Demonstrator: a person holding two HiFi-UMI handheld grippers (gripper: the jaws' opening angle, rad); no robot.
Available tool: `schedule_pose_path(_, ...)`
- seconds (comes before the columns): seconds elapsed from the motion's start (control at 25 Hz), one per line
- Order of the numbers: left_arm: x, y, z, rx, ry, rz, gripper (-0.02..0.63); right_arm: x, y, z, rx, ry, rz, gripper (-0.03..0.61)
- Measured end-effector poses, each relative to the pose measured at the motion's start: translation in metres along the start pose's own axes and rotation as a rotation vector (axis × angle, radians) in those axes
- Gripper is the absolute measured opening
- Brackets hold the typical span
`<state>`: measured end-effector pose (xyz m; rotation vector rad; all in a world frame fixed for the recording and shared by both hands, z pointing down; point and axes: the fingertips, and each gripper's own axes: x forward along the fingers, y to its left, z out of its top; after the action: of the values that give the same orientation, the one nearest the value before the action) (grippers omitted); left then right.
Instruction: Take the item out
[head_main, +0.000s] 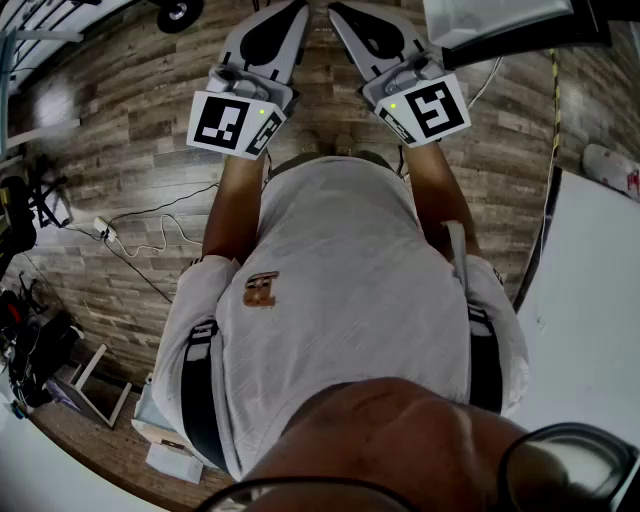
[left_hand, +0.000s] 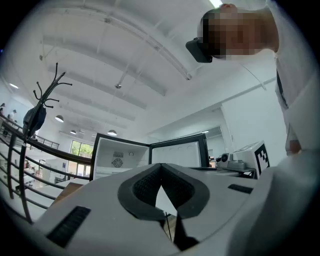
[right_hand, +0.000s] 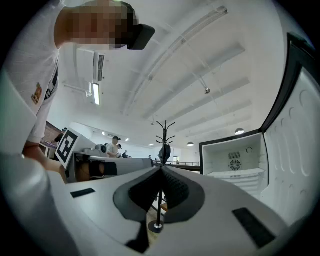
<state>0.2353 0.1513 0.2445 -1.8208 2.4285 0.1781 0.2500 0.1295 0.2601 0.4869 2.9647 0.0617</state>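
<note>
Both grippers are held side by side in front of the person's chest, over a wooden floor. My left gripper (head_main: 290, 15) is shut with nothing between its jaws, and its tips meet in the left gripper view (left_hand: 161, 166). My right gripper (head_main: 345, 15) is also shut and empty, its tips touching in the right gripper view (right_hand: 161, 169). An open white fridge (left_hand: 120, 157) stands ahead with its door (left_hand: 177, 152) swung wide. It shows in the right gripper view too, the open fridge (right_hand: 234, 161) beside its door (right_hand: 300, 130). I see no item inside from here.
A black coat rack (right_hand: 164, 134) stands between me and the fridge, seen also at the left as the coat rack (left_hand: 42, 107). A white table (head_main: 600, 300) lies at my right. Cables (head_main: 140, 235) run across the floor on the left. A person (right_hand: 115, 145) stands far off.
</note>
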Motion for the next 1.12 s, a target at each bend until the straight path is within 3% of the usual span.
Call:
schedule_pose_path(0.48,-0.012,0.007,0.002,-0.013,-0.003,-0.012,0.018,0.007,0.012,0.006,0.019,-0.025,-0.009,0.034)
schedule_pose_path(1.12,-0.043,0.072,0.001,0.026,-0.005,-0.040,0.018,0.067,0.041,-0.014,-0.039,0.027,-0.031,0.034)
